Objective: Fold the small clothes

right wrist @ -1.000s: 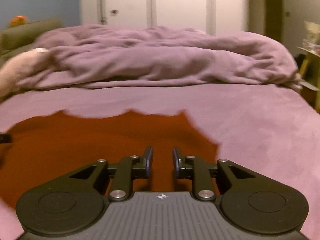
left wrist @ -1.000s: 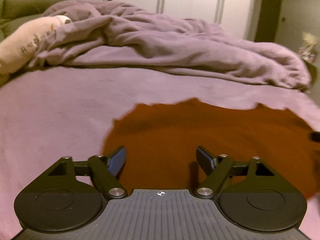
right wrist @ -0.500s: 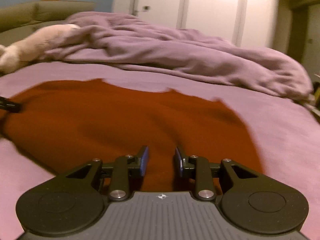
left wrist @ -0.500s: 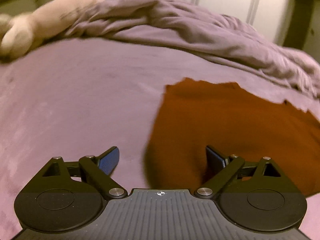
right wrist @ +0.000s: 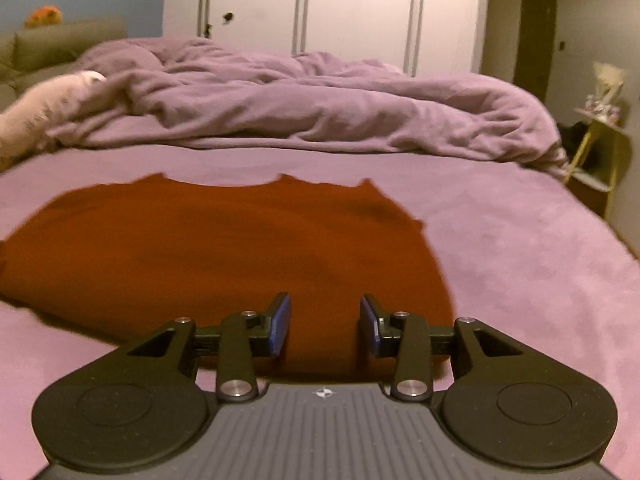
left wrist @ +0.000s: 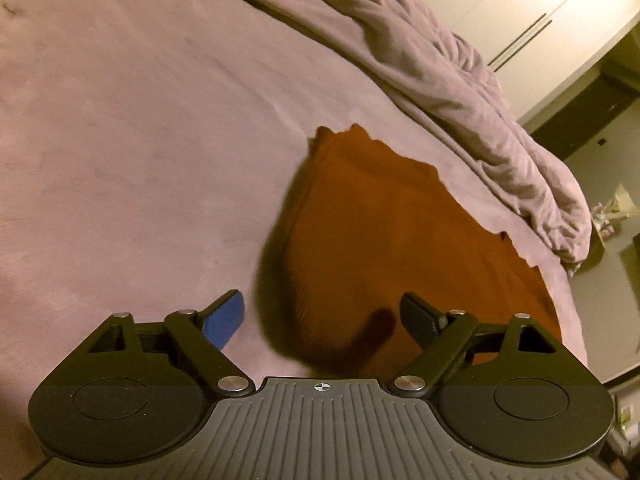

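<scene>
Here the rust garment (left wrist: 372, 248) lies spread flat on the purple bed (left wrist: 132, 128), a rumpled duvet (right wrist: 320, 108) heaped beyond it. The left gripper (left wrist: 324, 318) hangs over the garment's near left edge, fingers wide apart and holding nothing. The right gripper (right wrist: 325, 326) sits above the near right part, fingers partly parted, empty too.

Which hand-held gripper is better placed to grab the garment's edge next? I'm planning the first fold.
Probably left. The left hand-held gripper is wide open, straddling the rust-orange garment at its near-left edge. The right hand-held gripper, open narrower, points over the garment's middle.
</scene>
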`<action>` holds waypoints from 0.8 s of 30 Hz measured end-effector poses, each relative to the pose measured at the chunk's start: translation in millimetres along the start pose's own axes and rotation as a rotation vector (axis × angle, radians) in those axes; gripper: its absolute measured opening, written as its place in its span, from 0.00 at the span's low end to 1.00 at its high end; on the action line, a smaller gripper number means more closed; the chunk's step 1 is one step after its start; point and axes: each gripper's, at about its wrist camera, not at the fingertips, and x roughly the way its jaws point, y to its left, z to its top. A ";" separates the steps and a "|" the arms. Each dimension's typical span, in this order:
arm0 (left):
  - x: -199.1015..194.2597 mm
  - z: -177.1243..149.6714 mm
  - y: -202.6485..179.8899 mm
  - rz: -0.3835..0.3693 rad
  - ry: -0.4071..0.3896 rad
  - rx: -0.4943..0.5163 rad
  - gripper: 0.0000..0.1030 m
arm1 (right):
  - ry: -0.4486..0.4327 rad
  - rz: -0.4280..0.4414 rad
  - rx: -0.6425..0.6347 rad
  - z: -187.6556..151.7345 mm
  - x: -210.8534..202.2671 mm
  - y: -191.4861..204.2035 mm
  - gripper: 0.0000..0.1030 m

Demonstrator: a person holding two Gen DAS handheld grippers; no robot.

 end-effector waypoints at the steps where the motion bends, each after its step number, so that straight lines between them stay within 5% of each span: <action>1: 3.1 1.5 -0.9 -0.005 -0.001 -0.008 0.76 | -0.002 0.020 -0.003 -0.2 -3.5 3.6 0.37; 5: 19.3 11.3 -2.3 -0.056 0.037 -0.052 0.53 | -0.007 0.033 -0.039 2.9 -5.9 13.2 0.37; 10: 38.7 23.8 1.0 -0.100 0.051 -0.089 0.51 | 0.009 0.060 -0.013 2.0 -0.3 17.9 0.37; 12: 43.6 28.2 1.5 -0.115 0.054 -0.101 0.32 | 0.009 0.072 -0.011 -0.1 -0.6 22.7 0.37; 14: 47.2 30.0 3.8 -0.132 0.065 -0.123 0.26 | 0.011 0.080 -0.019 -2.2 -0.5 27.3 0.37; 24: 19.3 46.5 -29.1 -0.164 0.005 -0.072 0.22 | 0.009 0.075 -0.001 -2.0 -1.4 27.3 0.37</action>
